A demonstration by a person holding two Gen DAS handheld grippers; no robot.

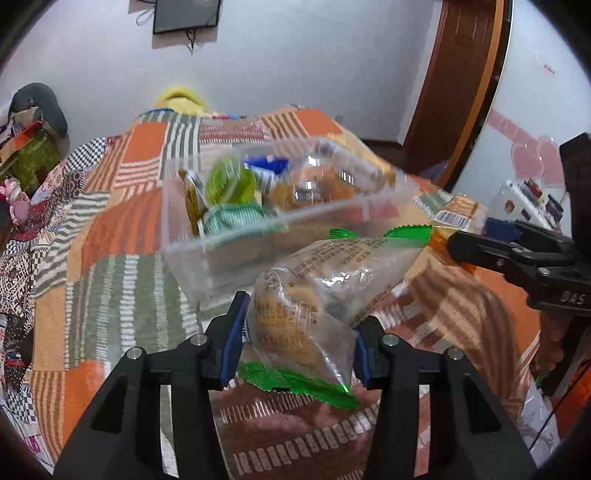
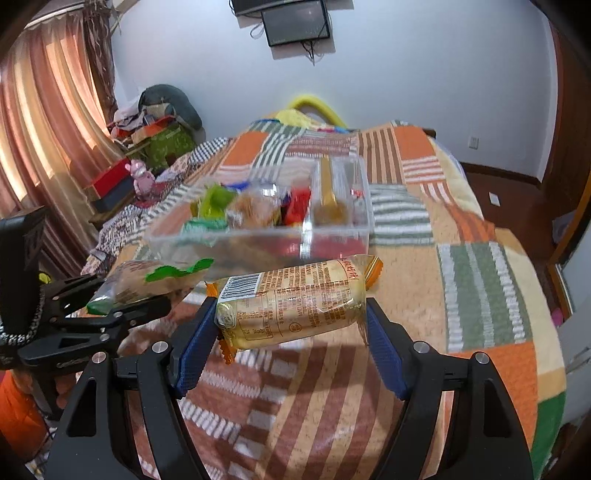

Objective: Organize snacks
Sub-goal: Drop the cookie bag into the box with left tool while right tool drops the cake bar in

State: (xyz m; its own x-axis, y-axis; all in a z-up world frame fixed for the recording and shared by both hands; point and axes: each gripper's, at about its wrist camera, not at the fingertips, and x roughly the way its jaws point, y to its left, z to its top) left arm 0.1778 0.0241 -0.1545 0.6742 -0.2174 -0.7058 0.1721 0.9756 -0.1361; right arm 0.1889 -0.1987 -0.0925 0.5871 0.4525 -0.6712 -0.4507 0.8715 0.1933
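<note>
While I hold: my left claw (image 1: 297,332) pinches the green-edged snack bag (image 1: 317,291); my right claw (image 2: 291,328) pinches the yellow cracker pack (image 2: 295,299).
Room to move: both snacks hang above the bed (image 2: 480,280), just before the clear box (image 2: 258,236).
In the way: snacks already fill the box.
Room: quilt, curtains (image 2: 48,122), wall screen (image 2: 295,22).

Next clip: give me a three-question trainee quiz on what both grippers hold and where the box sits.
1. True or false: the left gripper holds a clear packet with green ends.
2. What does the right gripper hold? A) a red box B) a yellow packet with orange ends C) nothing
3. Fill in: the clear plastic box of snacks stands on the patchwork ____.

Key: 1 true; 2 B; 3 blanket.
</note>
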